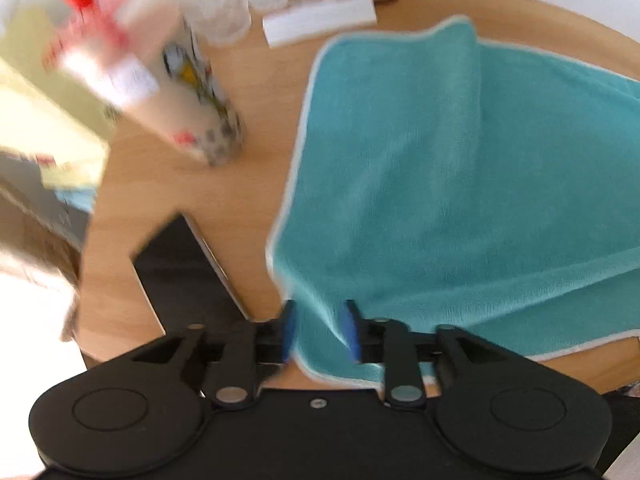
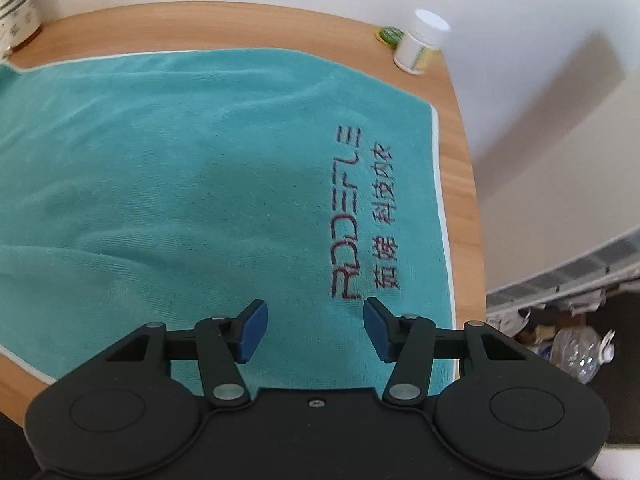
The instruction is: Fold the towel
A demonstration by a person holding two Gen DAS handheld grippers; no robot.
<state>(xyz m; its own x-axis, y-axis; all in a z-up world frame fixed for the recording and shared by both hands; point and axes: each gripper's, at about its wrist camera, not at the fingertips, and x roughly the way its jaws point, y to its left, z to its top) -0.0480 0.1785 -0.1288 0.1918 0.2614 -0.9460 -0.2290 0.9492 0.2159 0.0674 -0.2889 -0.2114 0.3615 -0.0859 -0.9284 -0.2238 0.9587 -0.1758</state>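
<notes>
The left hand-held gripper (image 1: 318,330) has its blue pads pinched on a near corner of the teal plush towel with a pale piped hem (image 1: 440,168), cloth bunched between them and a small flap hanging below. The right hand-held gripper (image 2: 316,326) hangs spread wide just above the towel's near edge, gripping nothing. To do this fold well, I judge the right one should close on the matching near corner, off to its right by the hem, before both lift together; then the two corners ought to travel forward at equal height so the near hem lands square on the far hem rather than skewed. Pulling with one corner only would likely drag the cloth across the round pale wooden bench (image 2: 248,26) and deepen its creases. The towel lies spread over the bench ahead of both grippers, mostly flat, with a soft ridge running away from the left gripper's pinch and a doubled-over flap at the far side. Dark red embroidered lettering (image 2: 360,216) sits just ahead and right of the right gripper. A small white-capped bottle (image 2: 420,46) stands far ahead to its right, apart from the cloth; a black flat slab (image 1: 180,268) lies just left of the left gripper.
</notes>
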